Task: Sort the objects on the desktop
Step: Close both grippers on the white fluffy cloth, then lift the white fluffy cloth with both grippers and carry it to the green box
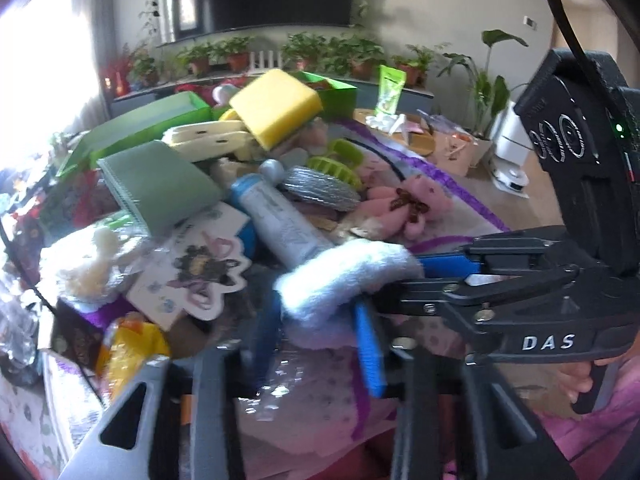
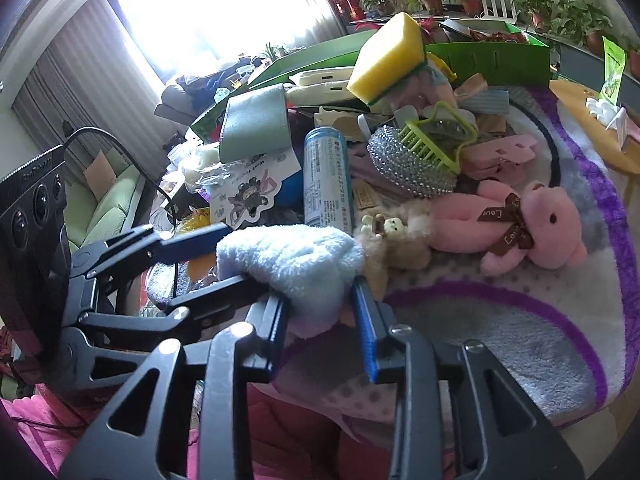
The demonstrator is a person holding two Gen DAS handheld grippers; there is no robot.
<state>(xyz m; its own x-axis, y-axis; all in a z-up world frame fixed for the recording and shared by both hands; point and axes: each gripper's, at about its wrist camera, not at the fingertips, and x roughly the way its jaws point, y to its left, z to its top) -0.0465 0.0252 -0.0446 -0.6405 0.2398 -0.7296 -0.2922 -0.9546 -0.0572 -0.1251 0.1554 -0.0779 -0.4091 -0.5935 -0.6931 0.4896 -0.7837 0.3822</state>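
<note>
A light blue fluffy cloth (image 1: 340,276) (image 2: 296,260) hangs above a heap of desktop objects. Both grippers hold it. My left gripper (image 1: 320,320) grips its lower part between blue-padded fingers; in the right wrist view it reaches in from the left (image 2: 224,256). My right gripper (image 2: 320,312) grips the cloth's lower edge; in the left wrist view it comes in from the right (image 1: 400,276). Behind lie a blue-white tube (image 1: 276,220) (image 2: 326,180), a yellow sponge (image 1: 276,108) (image 2: 390,56), a pink teddy bear (image 2: 516,224) and a small beige bear (image 2: 396,240).
The heap also holds a green notebook (image 1: 160,184), a green hair claw (image 2: 436,140), a silver studded pouch (image 2: 408,164), a sticker card (image 1: 196,268) and green boxes (image 2: 492,60). All rest on a white and purple fleece blanket (image 2: 520,328). Potted plants (image 1: 332,52) line the back.
</note>
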